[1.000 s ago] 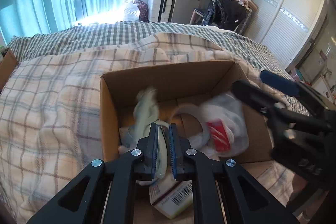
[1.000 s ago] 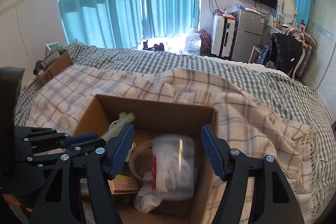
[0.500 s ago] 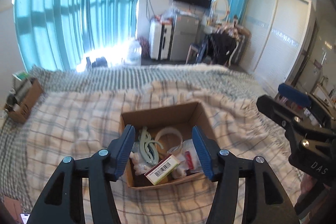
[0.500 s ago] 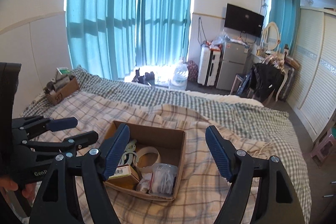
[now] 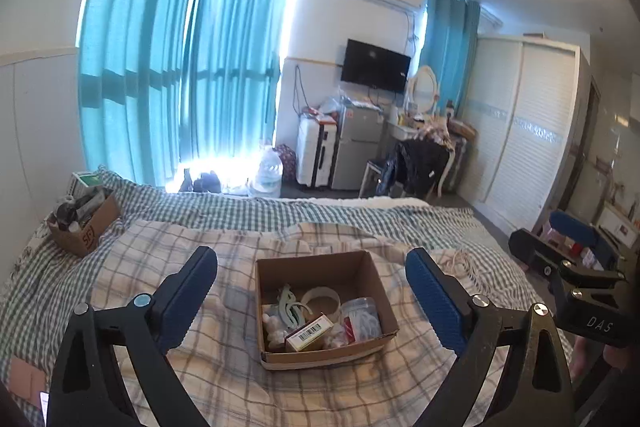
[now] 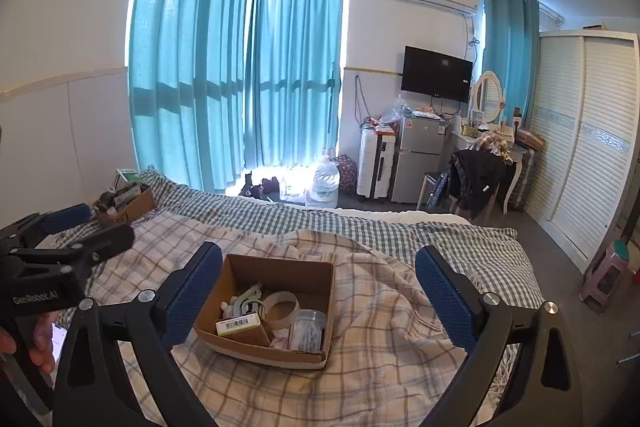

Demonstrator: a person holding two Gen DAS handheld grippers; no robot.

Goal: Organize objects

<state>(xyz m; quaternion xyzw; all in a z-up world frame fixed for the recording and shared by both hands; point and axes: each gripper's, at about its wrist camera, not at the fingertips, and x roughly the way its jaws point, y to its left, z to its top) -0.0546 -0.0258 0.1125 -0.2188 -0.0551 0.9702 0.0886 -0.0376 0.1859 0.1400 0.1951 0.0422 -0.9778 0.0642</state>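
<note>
An open cardboard box sits on the plaid blanket in the middle of the bed; it also shows in the right wrist view. Inside lie a pale green clip, a roll of tape, a small barcoded carton and a clear plastic tub. My left gripper is open and empty, held well back above the box. My right gripper is open and empty too, also held back from the box. Each gripper shows at the edge of the other's view.
A second cardboard box full of items stands at the bed's far left corner. Beyond the bed are teal curtains, a water jug, a suitcase, a small fridge, a chair with dark clothes and a white wardrobe.
My left gripper let go of the pale green clip in the box and opened. Both grippers pulled up and back, so the box now looks small and far.
</note>
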